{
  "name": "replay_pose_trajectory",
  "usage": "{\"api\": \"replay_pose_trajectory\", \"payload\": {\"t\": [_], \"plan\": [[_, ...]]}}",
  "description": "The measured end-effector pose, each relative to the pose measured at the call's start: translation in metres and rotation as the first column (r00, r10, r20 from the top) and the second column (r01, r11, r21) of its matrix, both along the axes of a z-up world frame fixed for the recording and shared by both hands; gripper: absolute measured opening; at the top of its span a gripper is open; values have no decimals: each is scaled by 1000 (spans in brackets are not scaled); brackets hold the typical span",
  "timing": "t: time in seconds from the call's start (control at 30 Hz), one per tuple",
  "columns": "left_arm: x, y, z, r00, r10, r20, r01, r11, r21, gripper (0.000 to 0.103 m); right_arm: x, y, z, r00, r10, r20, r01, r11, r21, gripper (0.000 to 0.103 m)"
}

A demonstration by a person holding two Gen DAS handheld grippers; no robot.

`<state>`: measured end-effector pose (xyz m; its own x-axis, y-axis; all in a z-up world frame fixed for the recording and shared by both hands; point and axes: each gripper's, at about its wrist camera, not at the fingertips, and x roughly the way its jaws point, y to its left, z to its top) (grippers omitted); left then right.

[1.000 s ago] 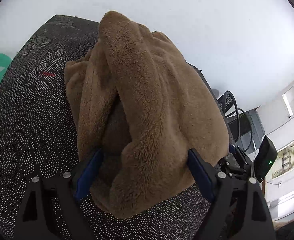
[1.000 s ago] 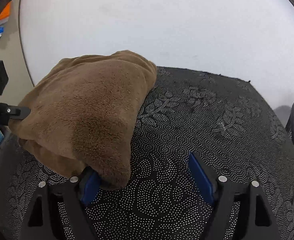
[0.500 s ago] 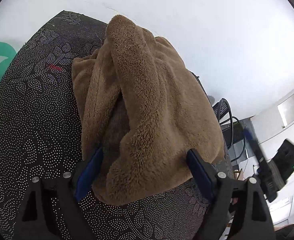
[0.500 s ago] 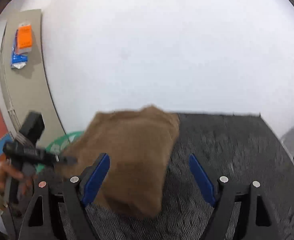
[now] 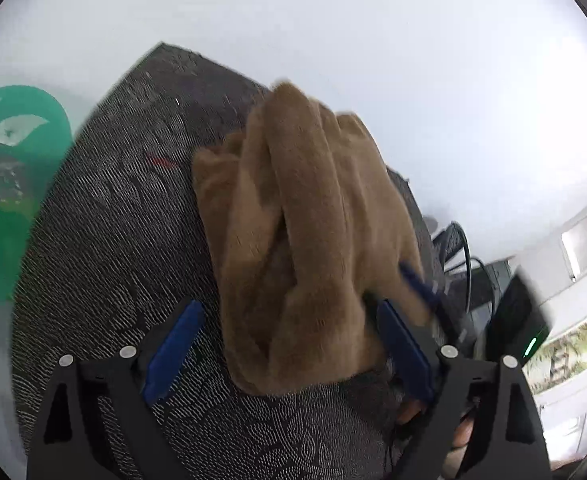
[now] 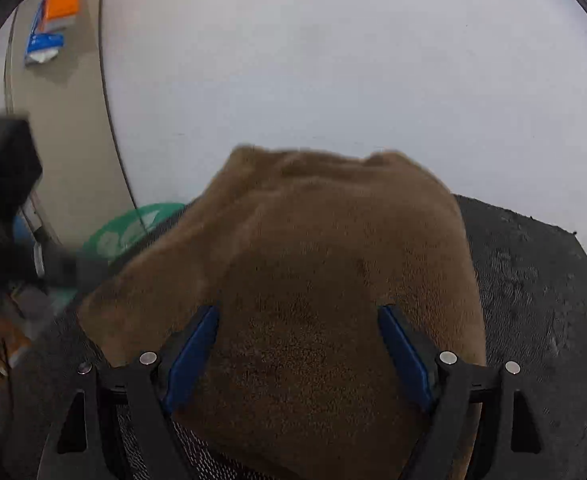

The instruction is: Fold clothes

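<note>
Both jaws stand wide: the left gripper [image 5: 285,352] is opening around the folded brown fleece [image 5: 309,240], its left pad clear; the right gripper [image 6: 297,354] straddles it too, gripping nothing. The fleece lies on the dark patterned cloth [image 5: 105,240], whose right half is bare, white floor [image 6: 333,60] beyond. A green bag [image 5: 13,184] sits left.

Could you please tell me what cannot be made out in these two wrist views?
- Right wrist view: the brown fleece garment hides its own far side and the dark mat beneath.
- Left wrist view: the right tongs are blurred by motion.
- Both views: the picture's lower edge cuts off the hands.
</note>
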<state>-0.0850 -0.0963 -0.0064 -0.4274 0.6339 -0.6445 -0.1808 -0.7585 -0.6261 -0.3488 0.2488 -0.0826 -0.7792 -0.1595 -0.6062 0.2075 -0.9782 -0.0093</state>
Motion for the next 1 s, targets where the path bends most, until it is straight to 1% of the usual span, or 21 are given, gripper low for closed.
{"api": "replay_pose_trajectory", "payload": {"t": [0.1,0.23,0.3,0.37,0.43,0.53,0.6,0.67,0.77,0.83,1.0], "plan": [[-6,-7,18,998,18,-53,-16,999,33,95,13,-8,-12,1000,0,-14,0,1000,17,85],[-17,18,47,989,-26,-147,36,997,73,95,17,-11,-14,1000,-5,-4,4,1000,-6,85],[-28,36,55,983,-47,-179,59,996,60,95,41,-21,-2,1000,-4,-1,4,1000,-11,85],[-46,42,56,983,-58,-172,66,997,41,95,42,-19,-2,1000,-2,0,2,1000,-20,85],[-62,49,47,989,-58,-135,59,998,7,95,41,-17,-3,1000,2,2,-2,999,-32,86],[-88,55,27,998,-31,-53,27,997,-71,95,41,-14,-1,1000,10,6,-10,999,-49,86],[-98,52,13,1000,-10,-5,9,996,-89,95,39,-13,1,1000,19,11,-18,998,-62,86],[-101,41,-3,1000,0,18,2,997,-77,95,38,-11,1,999,30,17,-29,997,-77,86],[-97,32,-18,1000,-5,4,6,998,-63,95,36,-8,-1,999,46,24,-43,994,-98,86],[-94,30,-24,1000,-5,-19,4,999,-52,95,36,-7,-1,998,51,26,-48,994,-99,86],[-89,34,-28,997,7,-75,-10,999,-45,95,31,-8,-1,998,55,30,-52,994,-91,86]]}}
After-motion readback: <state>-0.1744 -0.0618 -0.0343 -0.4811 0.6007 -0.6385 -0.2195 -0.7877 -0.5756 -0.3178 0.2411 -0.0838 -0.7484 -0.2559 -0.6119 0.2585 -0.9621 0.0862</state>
